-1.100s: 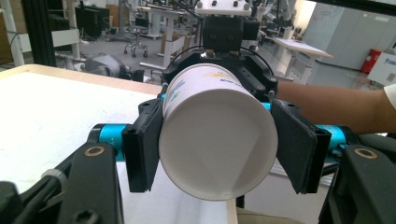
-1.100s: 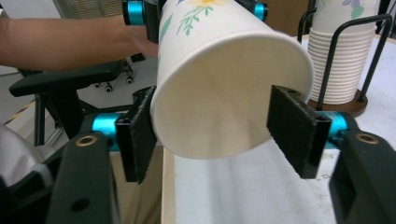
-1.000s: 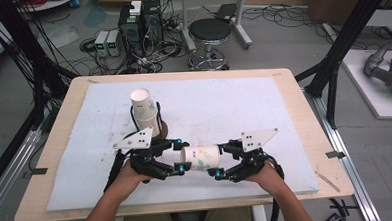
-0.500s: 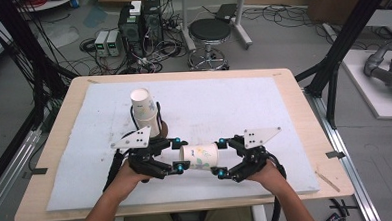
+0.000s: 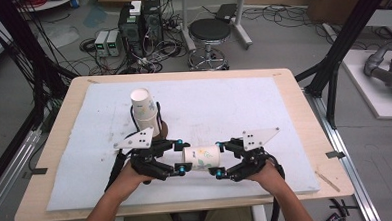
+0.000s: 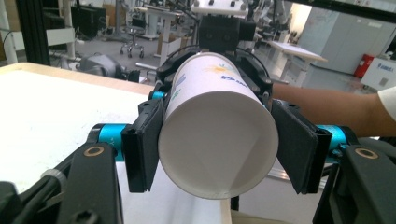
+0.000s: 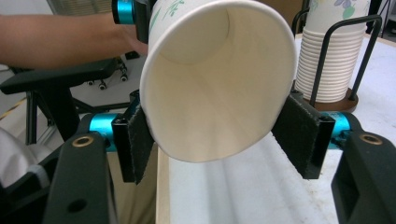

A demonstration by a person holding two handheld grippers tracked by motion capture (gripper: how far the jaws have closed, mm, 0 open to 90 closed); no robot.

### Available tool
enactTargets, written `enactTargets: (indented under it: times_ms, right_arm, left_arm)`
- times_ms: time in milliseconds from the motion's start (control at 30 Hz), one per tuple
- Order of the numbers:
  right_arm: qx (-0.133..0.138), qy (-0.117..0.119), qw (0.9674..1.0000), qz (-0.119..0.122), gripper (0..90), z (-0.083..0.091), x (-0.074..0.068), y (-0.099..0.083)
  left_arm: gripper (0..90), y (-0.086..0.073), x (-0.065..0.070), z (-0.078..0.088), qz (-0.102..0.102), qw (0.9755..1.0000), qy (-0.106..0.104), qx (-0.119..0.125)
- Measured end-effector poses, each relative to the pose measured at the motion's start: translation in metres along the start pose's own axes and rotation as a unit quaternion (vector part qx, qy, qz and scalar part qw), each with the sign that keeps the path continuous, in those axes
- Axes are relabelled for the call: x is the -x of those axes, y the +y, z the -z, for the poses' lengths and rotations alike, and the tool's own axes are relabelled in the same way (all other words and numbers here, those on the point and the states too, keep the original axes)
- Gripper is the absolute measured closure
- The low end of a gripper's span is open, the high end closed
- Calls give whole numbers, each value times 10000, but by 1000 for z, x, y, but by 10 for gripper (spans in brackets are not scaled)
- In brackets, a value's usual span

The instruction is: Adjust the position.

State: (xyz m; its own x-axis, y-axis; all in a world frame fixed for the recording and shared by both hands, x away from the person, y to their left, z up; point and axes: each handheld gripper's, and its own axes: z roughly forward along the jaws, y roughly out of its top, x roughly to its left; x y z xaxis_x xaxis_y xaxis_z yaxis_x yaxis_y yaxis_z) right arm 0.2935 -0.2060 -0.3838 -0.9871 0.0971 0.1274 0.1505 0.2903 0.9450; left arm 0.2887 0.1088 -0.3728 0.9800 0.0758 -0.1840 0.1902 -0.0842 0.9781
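A paper cup (image 5: 202, 158) lies sideways just above the table (image 5: 284, 111), in front of the person. The left claw (image 5: 180, 156) pinches one end, and the right claw (image 5: 219, 159) has just closed on the other. Best squeeze lightly, since the thin wall dents, and keep one claw firm before the other lets go.

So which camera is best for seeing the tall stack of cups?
The high view: the cup stack stands whole in its wire holder. The right gripper view catches part of it, cut off at the top.

My view cuts off the cup stack (image 7: 327, 60) at the top edge. Its wire holder (image 5: 157, 123) hides the base from above.
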Motion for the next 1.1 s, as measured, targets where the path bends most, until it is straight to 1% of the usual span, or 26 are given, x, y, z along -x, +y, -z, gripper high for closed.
enactTargets:
  times_ms: [33, 67, 100, 133, 167, 200, 233, 333, 400, 433, 467, 533, 600, 667, 767, 800, 867, 900, 933, 967, 1033, 1100]
  right_arm:
    - [-13, -1, 10000, 0, 342, 0, 0, 0]
    - [-56, 21, 10000, -48, 342, 1, 0, 0]
    - [-60, 31, 10000, -60, 343, 1, 0, 1]
    - [-103, 29, 9999, -66, 344, 2, 1, 2]
    - [-145, 38, 9999, -48, 343, 2, 1, 3]
    - [-222, 3, 9997, -47, 343, 3, 1, 4]
    - [-302, -59, 9995, -1, 343, 4, 1, 6]
    - [-633, -201, 9977, 121, 342, 5, 1, 13]
    - [-870, -292, 9955, 221, 342, 4, 1, 19]
    - [-962, -325, 9946, 229, 341, 4, 0, 21]
    - [-1101, -346, 9928, 334, 342, 4, 0, 25]
    - [-1268, -370, 9903, 421, 342, 3, 0, 30]
    - [-1484, -404, 9867, 526, 341, 1, -1, 36]
    - [-1618, -390, 9843, 590, 339, -1, -2, 40]
    - [-1862, -377, 9793, 702, 339, -5, -4, 47]
    - [-1941, -381, 9773, 759, 338, -6, -5, 50]
    - [-2058, -385, 9745, 804, 335, -9, -5, 53]
    - [-2108, -388, 9733, 822, 334, -10, -6, 55]
    - [-2188, -384, 9714, 842, 333, -11, -7, 58]
    - [-2230, -367, 9703, 861, 333, -12, -7, 60]
    - [-2388, -387, 9657, 948, 333, -15, -9, 65]
    - [-2528, -376, 9617, 990, 333, -18, -10, 69]
  left_arm:
    - [370, 0, 0, 0, 11, 10000, 9, -13]
    - [368, 0, 0, 0, 5, 10000, 18, -28]
    - [365, 0, 1, 0, -21, 9999, 72, -85]
    - [338, 0, 1, -1, 9, 9997, 197, -140]
    - [254, 0, 2, -2, 101, 9991, 345, -226]
    - [174, 0, 2, -2, 151, 9985, 436, -307]
    - [144, 0, 2, -2, 161, 9978, 512, -392]
    - [142, 3, 3, -2, 50, 9958, 672, -611]
    - [142, 4, 4, -1, 24, 9955, 706, -628]
    - [141, 6, 4, -1, 3, 9954, 717, -638]
    - [142, 7, 5, 0, -27, 9950, 735, -676]
    - [142, 10, 5, 1, -75, 9943, 766, -737]
    - [142, 11, 6, 1, -116, 9936, 770, -813]
    - [143, 13, 7, 1, -177, 9925, 789, -920]
    - [143, 15, 8, 1, -259, 9909, 793, -1059]
    - [143, 15, 8, 1, -254, 9907, 796, -1073]
    - [143, 16, 9, 0, -260, 9901, 800, -1122]
    - [143, 17, 9, -1, -290, 9895, 805, -1169]
    - [143, 17, 9, -1, -330, 9887, 793, -1226]
    - [143, 18, 10, -1, -364, 9881, 792, -1264]
    - [143, 19, 11, -3, -397, 9872, 786, -1329]
    - [144, 20, 11, -5, -449, 9858, 781, -1420]
